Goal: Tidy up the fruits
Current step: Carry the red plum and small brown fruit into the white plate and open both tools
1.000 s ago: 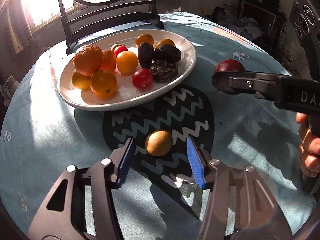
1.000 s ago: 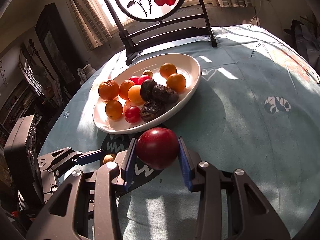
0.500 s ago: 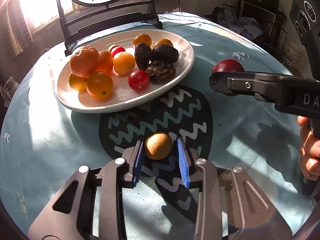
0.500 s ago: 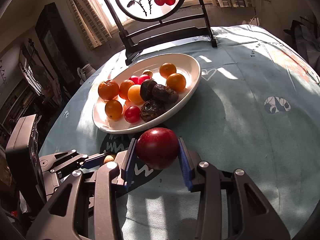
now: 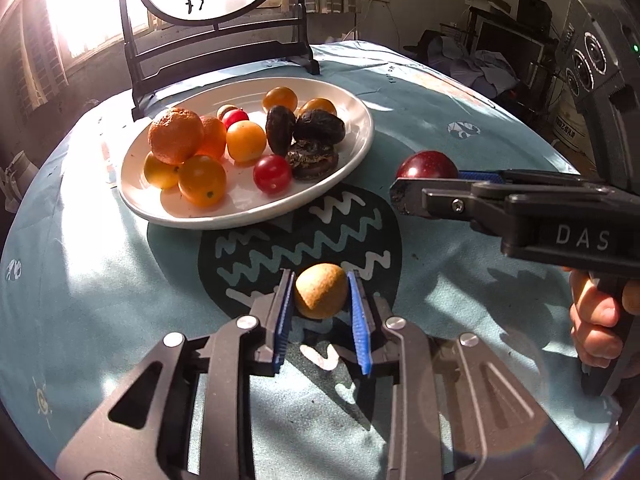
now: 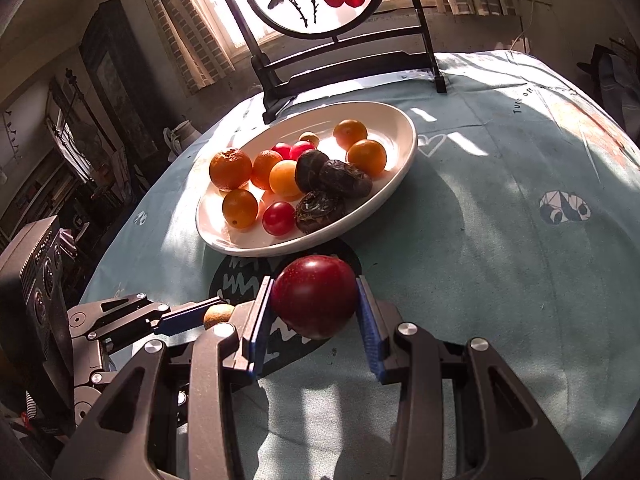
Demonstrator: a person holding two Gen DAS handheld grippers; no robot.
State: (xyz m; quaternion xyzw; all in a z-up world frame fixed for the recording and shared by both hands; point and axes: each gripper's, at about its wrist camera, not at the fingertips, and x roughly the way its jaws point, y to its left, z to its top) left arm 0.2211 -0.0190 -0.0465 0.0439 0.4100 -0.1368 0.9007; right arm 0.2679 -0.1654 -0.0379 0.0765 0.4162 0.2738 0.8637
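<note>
Mostly the sorting looks done: the white plate (image 5: 352, 152) already carries a cluster of oranges, small yellow and red tomatoes and three dark wrinkled fruits, and only two pieces are off it, both now in grippers. The left gripper (image 5: 321, 300) sits low near 6 o'clock in its own view, its jaws narrowed onto the small brown fruit (image 5: 321, 295), the blue pads touching it on both sides; whether it is lifted off the counter (image 5: 80, 288) or resting on it I cannot tell. The right gripper (image 6: 314, 312) has its jaws set about half open around the dark red plum (image 6: 315, 295), gripped on both flanks and held just short of the plate's near rim, which lies toward 12 o'clock from it. In the left wrist view that plum (image 5: 427, 165) shows at 2 o'clock, just beside the plate. What remains, I judge, is carrying both fruits over the rim and releasing them among their like
</note>
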